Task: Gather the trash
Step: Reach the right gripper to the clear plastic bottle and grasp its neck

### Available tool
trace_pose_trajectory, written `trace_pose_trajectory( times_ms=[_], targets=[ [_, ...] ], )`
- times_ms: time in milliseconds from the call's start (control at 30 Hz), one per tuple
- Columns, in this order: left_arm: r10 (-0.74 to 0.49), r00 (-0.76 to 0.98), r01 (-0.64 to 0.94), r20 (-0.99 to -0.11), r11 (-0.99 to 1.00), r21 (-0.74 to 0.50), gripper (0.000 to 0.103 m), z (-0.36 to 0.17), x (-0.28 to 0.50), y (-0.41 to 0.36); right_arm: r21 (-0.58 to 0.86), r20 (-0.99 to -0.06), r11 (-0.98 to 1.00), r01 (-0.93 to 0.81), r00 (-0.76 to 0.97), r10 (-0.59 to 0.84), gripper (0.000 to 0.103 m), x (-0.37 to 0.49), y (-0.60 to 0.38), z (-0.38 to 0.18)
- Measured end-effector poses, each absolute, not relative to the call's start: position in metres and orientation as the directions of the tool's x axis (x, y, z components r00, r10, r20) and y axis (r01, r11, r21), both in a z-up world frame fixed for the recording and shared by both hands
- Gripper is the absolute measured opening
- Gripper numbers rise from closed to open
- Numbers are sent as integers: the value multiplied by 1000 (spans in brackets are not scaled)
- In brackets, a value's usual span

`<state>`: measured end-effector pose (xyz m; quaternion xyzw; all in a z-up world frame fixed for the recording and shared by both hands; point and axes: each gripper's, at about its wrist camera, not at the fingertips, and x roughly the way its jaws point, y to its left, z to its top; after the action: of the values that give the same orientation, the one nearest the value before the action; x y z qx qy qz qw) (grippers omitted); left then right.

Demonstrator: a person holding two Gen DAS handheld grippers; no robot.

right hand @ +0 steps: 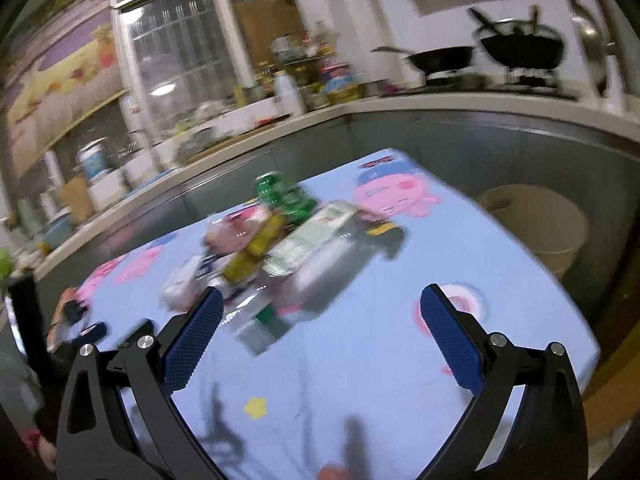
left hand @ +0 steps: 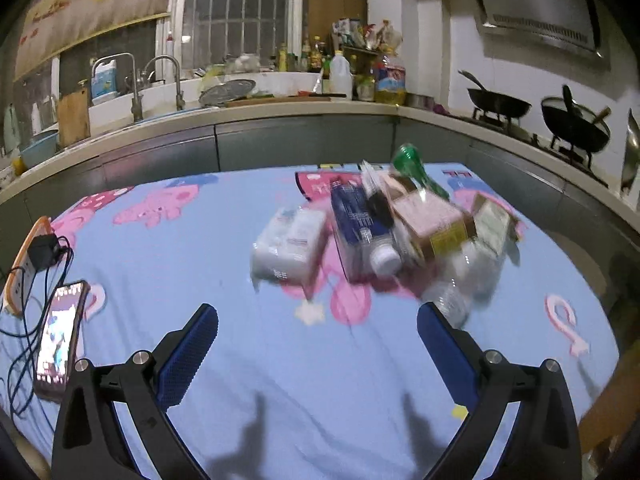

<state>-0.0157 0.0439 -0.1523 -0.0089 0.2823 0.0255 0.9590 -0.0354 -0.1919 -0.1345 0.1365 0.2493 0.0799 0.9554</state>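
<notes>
Two woks, two faucets, one phone, one green bottle, one bucket

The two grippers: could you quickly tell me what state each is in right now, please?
Left gripper: open, holding nothing, above the tablecloth.
Right gripper: open, holding nothing, near the trash pile.

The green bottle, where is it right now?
The green bottle lies at the far end of the trash pile on the blue tablecloth, nearest the kitchen counter, right of centre in the left wrist view.

Motion blur smears the trash pile (labels unreadable) in both views.
</notes>
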Motion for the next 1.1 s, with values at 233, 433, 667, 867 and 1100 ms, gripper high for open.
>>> trace_pose_trajectory(
  times_ms=[233, 433, 667, 867, 1100],
  targets=[
    [-95, 847, 126, -523, 992, 25, 87, -141, 2, 25, 235, -522, 940, -246, 784, 336, 83, -13, -166, -143],
    [-213, 830, 173, -515, 977, -125, 80, -108, 58, 23, 420, -587, 898, -132, 714, 380, 71, 36, -201, -165],
    [-245, 818, 178, -521, 968, -176, 80, -107, 77, 25, 720, -569, 691, 68, 628, 531, 80, 117, -230, -200],
    [-269, 776, 214, -571, 963, -162, 77, -127, 81, 29, 748, -573, 655, 108, 603, 555, 82, 151, -212, -218],
    [-291, 773, 237, -564, 957, -169, 77, -119, 93, 24, 734, -565, 677, 49, 597, 570, 63, 157, -196, -211]
  ],
)
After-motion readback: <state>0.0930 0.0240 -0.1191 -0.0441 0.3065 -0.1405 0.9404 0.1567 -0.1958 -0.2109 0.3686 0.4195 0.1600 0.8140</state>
